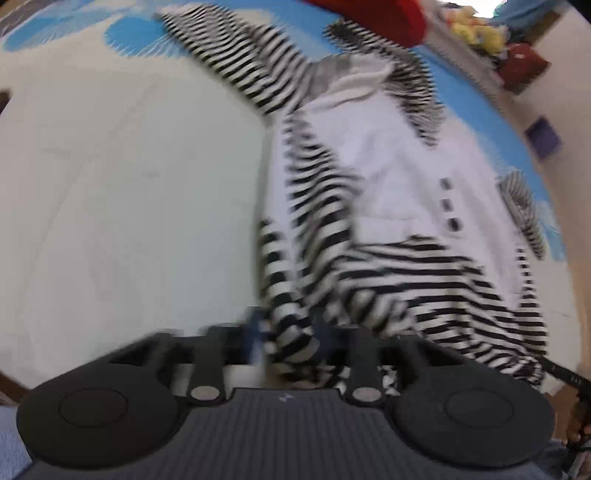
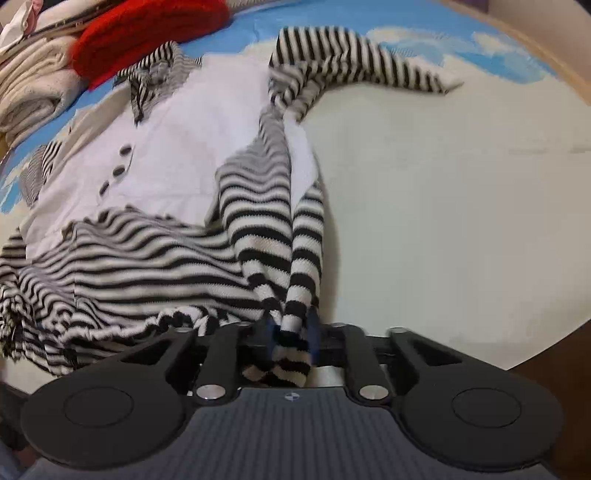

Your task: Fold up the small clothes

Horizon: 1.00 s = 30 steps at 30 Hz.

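A small black-and-white striped garment (image 1: 399,266) with a white buttoned front panel (image 2: 184,122) lies spread on a white and blue bed sheet (image 1: 129,184). One striped sleeve (image 2: 369,62) stretches away at the top. My left gripper (image 1: 291,332) stands open, and a bunched striped fold runs down between its blue pads; this view is blurred. My right gripper (image 2: 292,332) is open too, a narrower gap, with a doubled striped strip (image 2: 303,266) lying between its pads and its end resting on the gripper body.
A red knitted piece (image 2: 147,33) and folded cream clothes (image 2: 29,85) lie at the sheet's far edge. Yellow soft things (image 1: 476,26) sit beyond the bed. Bare sheet (image 2: 461,184) stretches beside the garment. A dark floor edge (image 2: 554,354) shows close by.
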Available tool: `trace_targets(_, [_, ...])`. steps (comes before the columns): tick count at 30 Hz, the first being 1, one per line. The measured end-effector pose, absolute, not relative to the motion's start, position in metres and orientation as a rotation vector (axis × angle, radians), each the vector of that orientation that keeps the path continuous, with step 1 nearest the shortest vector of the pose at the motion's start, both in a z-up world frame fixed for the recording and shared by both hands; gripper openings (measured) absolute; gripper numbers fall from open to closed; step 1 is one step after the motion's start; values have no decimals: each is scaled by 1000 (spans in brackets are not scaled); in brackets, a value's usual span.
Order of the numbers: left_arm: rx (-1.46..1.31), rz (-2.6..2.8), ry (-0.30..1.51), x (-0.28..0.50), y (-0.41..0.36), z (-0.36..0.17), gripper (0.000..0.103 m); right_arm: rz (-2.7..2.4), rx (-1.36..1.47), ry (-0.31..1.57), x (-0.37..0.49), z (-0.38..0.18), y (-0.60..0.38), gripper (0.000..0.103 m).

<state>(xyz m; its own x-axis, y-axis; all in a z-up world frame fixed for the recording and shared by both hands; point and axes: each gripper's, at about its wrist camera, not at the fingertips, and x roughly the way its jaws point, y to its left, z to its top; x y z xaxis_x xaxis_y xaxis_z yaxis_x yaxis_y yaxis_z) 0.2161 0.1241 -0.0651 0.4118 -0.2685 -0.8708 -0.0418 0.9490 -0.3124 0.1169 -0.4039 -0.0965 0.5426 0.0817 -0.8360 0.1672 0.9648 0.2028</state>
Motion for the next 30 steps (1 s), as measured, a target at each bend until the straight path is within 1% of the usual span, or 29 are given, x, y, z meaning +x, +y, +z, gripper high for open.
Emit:
trace_targets(1, [-281,-155,1130,219,119,-63,77,-32,278,965,115,-90,-404,41])
trace_targets(2, [-255,-154,1126,224,108,-65,86,-41,289,936,114,-83,-403,47])
trace_targets(4, [-213,-156,1165,235,93,-78,87,-55,311,920,121,-78,-403,52])
trace_targets(5, [-205,-162,1201,240,88,-88,83,-59,317,937,126,-81,-402,54])
trace_targets(6, [-194,-157,1233,241,84,-99,70,-71,320,970,132,-88,-402,54])
trace_targets(7, [-169,-140,1247,238,83,-105,47,-74,311,1008,138,-98,-400,51])
trace_targets(8, [-135,-141,1219,233,83,-104,42,-68,279,1053,141,-110,-398,19])
trace_targets(9, [-126,-150,1216,227,85,-101,39,-71,235,1120,142,-123,-396,9])
trace_targets(10, [-140,-149,1229,220,91,-99,36,-59,228,1128,140,-128,-396,9])
trace_targets(12, [-138,-138,1229,209,101,-95,37,-29,253,1132,133,-122,-400,9])
trace_targets(13, [-151,-136,1213,207,107,-90,45,-12,304,1124,132,-115,-406,11])
trace_targets(14, [-180,-137,1198,208,113,-85,65,3,358,1087,131,-105,-416,16])
trace_targets(15, [-217,-134,1173,213,120,-78,77,-1,388,1037,132,-94,-426,25])
trace_targets(16, [-244,-114,1125,219,127,-69,96,-31,407,975,137,-82,-439,32])
trace_targets(17, [-254,-80,1070,227,131,-60,101,-81,434,902,145,-69,-455,51])
trace_targets(18, [-253,-42,1027,239,133,-53,102,-138,469,833,155,-60,-473,58])
trace_targets(19, [-257,-22,1003,251,134,-50,102,-204,521,760,170,-53,-494,62])
trace_targets(21, [-278,5,961,280,135,-49,102,-334,629,664,203,-53,-533,63])
trace_targets(23, [-302,53,950,307,134,-58,102,-478,717,606,242,-65,-571,63])
trace_targets(28, [-376,106,925,342,141,-81,102,-629,831,677,337,-116,-637,63])
trace_targets(30, [-408,116,936,349,145,-86,102,-627,852,715,365,-136,-647,68])
